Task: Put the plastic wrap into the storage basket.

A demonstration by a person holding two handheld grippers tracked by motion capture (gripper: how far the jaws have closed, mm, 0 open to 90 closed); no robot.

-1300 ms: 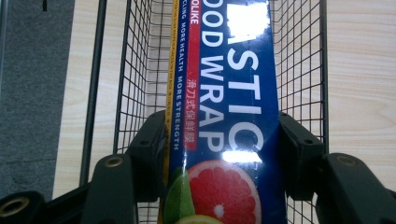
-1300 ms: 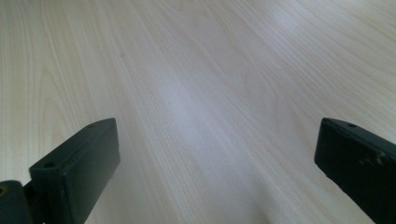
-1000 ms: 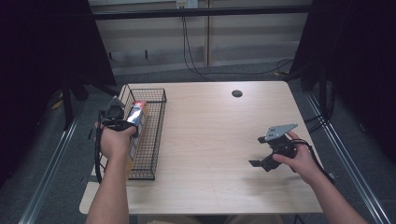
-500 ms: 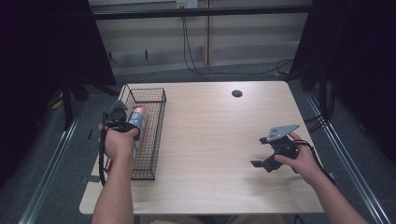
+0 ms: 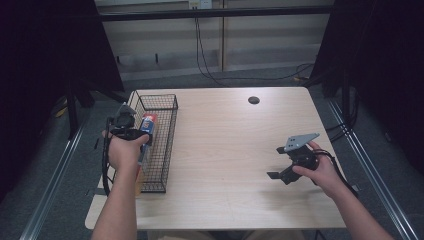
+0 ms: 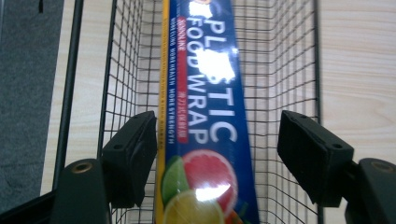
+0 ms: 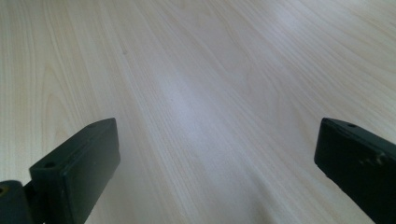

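A long blue box of plastic food wrap [image 6: 205,116] lies lengthwise in the black wire basket [image 6: 285,70] at the table's left side. In the high view the box [image 5: 148,125] shows just past the person's left hand, inside the basket [image 5: 167,145]. My left gripper [image 6: 217,158] hangs over the basket's near half, and its jaws have just been opening with the box between them. The left jaw is close against the box's yellow edge, while the right jaw stands clear of it. My right gripper [image 5: 276,162] hovers open over bare tabletop at the right, its jaws [image 7: 215,158] wide apart with nothing between them.
The light wooden table [image 5: 225,130] has a dark round cable hole [image 5: 254,100] near its far edge. Dark curtains flank both sides, and cables hang along the back wall. Bare wood lies between the basket and the right hand.
The left hand has brought the box from a raised tilt down into the basket, and the left jaws have spread off it. The right hand has stayed where it was.
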